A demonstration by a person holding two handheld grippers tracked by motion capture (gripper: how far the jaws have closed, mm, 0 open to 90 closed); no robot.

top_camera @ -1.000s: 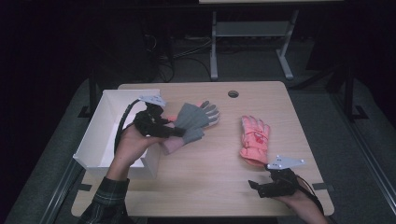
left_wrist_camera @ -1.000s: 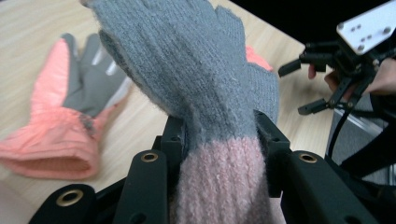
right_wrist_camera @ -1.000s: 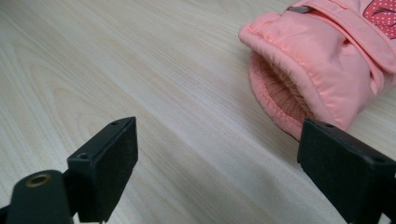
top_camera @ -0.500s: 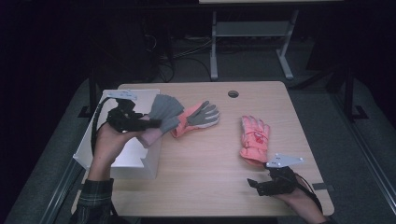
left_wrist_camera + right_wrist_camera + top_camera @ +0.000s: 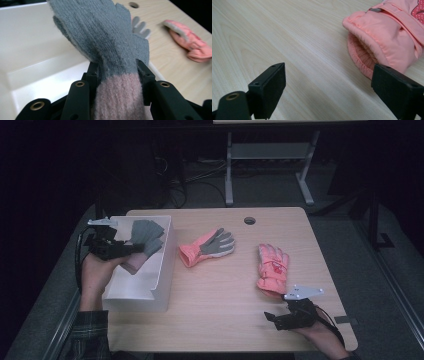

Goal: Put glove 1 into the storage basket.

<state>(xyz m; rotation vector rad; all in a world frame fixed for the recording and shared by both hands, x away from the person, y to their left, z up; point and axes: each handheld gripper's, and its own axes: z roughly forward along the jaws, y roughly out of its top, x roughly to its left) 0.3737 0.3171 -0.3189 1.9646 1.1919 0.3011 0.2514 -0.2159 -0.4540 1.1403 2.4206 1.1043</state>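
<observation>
Left gripper (image 5: 131,251) is clamped on the grey knit glove (image 5: 145,236) at its pink cuff, holding it over the white bin (image 5: 150,282) at the table's (image 5: 225,320) left edge. In the left gripper view the glove (image 5: 105,37) covers most of the bin interior – cuff end cut off at the frame's bottom. Right gripper (image 5: 270,319) rests low near the front edge, jaws spread wide with nothing between them; just beside it lies the pink ski glove (image 5: 387,42) – fingers out of frame there. A pink-and-grey glove (image 5: 207,247) lies mid-table.
</observation>
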